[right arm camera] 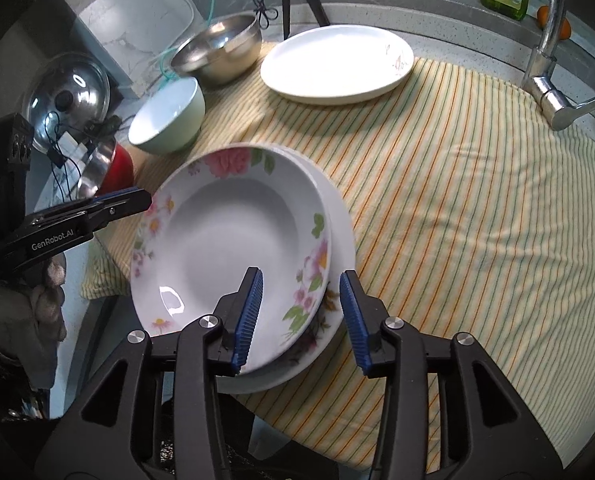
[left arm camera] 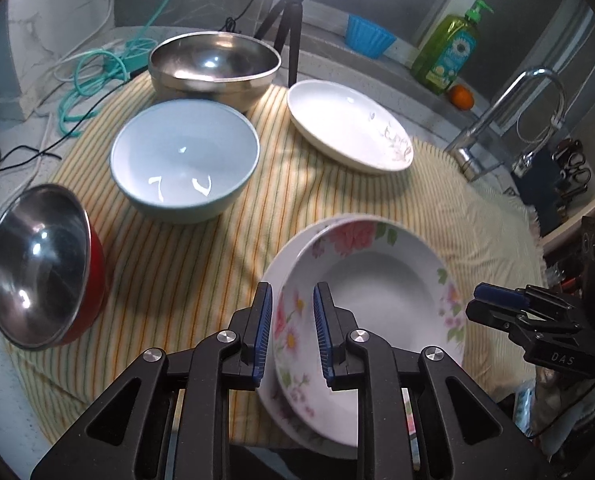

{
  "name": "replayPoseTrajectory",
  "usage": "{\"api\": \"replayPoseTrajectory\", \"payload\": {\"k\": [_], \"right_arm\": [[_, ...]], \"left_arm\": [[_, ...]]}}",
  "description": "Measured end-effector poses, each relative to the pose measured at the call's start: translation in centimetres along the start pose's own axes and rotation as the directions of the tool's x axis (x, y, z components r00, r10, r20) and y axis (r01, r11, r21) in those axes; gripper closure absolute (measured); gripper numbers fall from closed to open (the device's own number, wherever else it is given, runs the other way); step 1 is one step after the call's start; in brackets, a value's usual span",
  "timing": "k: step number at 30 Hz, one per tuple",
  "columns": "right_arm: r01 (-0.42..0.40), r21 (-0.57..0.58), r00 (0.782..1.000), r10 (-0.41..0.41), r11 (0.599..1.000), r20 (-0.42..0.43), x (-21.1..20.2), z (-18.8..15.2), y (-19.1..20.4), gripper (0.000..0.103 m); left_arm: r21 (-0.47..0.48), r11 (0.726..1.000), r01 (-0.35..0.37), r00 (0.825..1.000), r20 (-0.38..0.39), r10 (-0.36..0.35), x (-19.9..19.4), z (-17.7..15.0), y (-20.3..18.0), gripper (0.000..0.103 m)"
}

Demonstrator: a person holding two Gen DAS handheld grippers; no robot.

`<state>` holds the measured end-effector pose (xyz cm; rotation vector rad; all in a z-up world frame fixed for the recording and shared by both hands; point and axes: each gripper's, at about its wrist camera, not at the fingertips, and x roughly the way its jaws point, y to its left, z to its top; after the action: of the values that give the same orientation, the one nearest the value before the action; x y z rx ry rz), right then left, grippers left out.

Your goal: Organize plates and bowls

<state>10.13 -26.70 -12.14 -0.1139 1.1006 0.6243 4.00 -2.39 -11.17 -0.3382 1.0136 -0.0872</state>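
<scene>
Left wrist: ribbed claw (left arm camera: 292,330) spread astride glossy floral plate (left arm camera: 377,300)'s rim, seemingly not pinching.

Count on the striped cloth (left arm camera: 169,256) — plates: 3, two stacked (floral plate (left arm camera: 377,304) on top) plus one white plate (left arm camera: 345,124); bowls: 3 — steel (left arm camera: 213,64), pale blue (left arm camera: 183,160), red (left arm camera: 45,268).

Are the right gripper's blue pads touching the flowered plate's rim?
Apart. In the right wrist view, the right gripper stands open around the rim of the flowered plate, and a clear gap shows beside each of its pads.
</scene>
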Motion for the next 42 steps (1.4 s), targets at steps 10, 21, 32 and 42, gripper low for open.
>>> {"api": "replayPoseTrajectory", "payload": {"k": [10, 21, 32, 42], "right_arm": [[-0.02, 0.096, 0.994, 0.01, 0.995, 0.112, -2.6, 5.3, -5.4, 0.061], [-0.039, 0.101, 0.991, 0.025, 0.994, 0.134, -2.2, 9.5, -9.2, 0.061], [-0.047, 0.127, 0.994, 0.034, 0.991, 0.101, 0.9, 12.4, -11.3, 0.061], [-0.062, 0.145, 0.996, 0.051, 0.988, 0.077, 4.5, 16.2, -12.7, 0.061]], "left_arm": [[-0.049, 0.998, 0.038, 0.997, 0.067, -0.035, 0.7, 4.5, -1.6, 0.084], [-0.158, 0.986, 0.057, 0.995, 0.094, -0.043, 3.2, 7.8, -2.8, 0.084], [-0.189, 0.981, -0.044, 0.998, 0.041, 0.053, 7.5, 11.1, -2.9, 0.084], [-0.217, 0.971, -0.103, 0.995, -0.02, 0.101, 10.7, 13.3, -2.0, 0.084]]}}
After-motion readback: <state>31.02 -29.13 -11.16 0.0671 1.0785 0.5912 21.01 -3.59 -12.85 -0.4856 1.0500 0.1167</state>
